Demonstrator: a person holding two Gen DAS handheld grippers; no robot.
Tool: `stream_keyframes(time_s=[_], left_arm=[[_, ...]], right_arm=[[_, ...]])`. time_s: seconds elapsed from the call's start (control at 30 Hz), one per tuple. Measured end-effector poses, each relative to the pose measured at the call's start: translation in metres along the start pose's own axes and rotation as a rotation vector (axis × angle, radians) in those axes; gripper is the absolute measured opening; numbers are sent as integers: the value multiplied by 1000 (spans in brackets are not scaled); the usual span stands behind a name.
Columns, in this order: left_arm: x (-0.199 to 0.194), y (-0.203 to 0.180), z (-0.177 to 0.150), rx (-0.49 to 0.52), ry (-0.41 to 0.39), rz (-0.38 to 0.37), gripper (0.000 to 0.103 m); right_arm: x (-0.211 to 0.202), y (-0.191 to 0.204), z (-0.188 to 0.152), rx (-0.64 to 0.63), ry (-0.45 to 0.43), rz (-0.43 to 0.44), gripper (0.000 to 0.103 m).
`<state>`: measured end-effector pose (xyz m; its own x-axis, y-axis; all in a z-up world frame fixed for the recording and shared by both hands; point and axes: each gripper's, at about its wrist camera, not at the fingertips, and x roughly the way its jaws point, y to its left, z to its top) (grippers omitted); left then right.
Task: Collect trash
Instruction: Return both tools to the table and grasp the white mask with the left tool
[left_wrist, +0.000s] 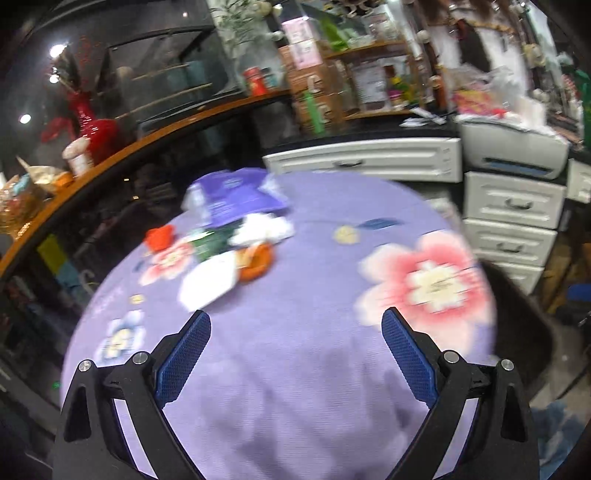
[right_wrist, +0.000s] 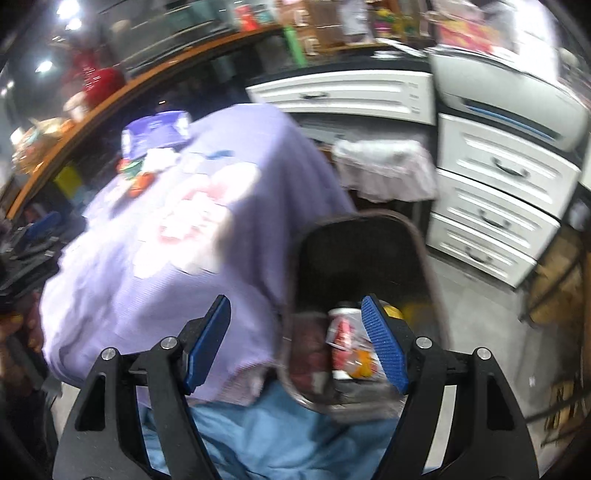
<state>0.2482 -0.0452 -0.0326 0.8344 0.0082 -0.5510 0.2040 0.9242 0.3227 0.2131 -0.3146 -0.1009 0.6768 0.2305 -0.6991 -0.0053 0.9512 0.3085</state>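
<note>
The left gripper (left_wrist: 295, 325) hangs over the near part of a table under a lilac flowered cloth (left_wrist: 303, 369), its blue-padded jaws spread wide with nothing between them; the trash lies in a loose heap on the far left of the cloth, well apart from the fingers: a white paper (left_wrist: 208, 278) nearest, an orange wrapper (left_wrist: 256, 262) touching its right edge, a green packet (left_wrist: 212, 242) and crumpled white tissue (left_wrist: 264, 227) behind, a purple pouch (left_wrist: 236, 195) at the back and a small red piece (left_wrist: 159, 238) off to the left; bare cloth is all that lies between the jaws and the heap.

Behind the table a curved wooden counter (left_wrist: 155, 134) carries a red vase (left_wrist: 92, 125); white drawers (left_wrist: 511, 205) and a printer (left_wrist: 517, 147) stand to the right.

The right wrist view, heavily blurred, shows what the left one does not: the right gripper (right_wrist: 295, 306) is likewise wide apart and holds nothing, and it hovers above a dark bin (right_wrist: 369, 258) just beside the table's right edge; inside the bin lie a red-and-white packet (right_wrist: 341, 332) and something orange and yellow, too smeared to name; a white-lined basket (right_wrist: 384, 170) stands beyond the bin, and blue fabric (right_wrist: 277, 439) fills the bottom; the heap shows there only as a distant smudge of colour.
</note>
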Motion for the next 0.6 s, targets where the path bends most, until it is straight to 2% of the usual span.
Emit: stream_keyframes(time_s=[0.07, 0.13, 0.27, 0.6], left_arm=[[10, 16, -3, -3, 22, 32, 90], [27, 34, -4, -13, 62, 57, 82], [51, 57, -2, -8, 108, 94, 71], [109, 64, 7, 9, 187, 67, 56]], right_arm=[[4, 19, 8, -37, -2, 23, 73], [8, 40, 19, -75, 0, 64, 73], [15, 70, 36, -116, 5, 124, 73], [49, 128, 75, -209, 58, 188, 73]])
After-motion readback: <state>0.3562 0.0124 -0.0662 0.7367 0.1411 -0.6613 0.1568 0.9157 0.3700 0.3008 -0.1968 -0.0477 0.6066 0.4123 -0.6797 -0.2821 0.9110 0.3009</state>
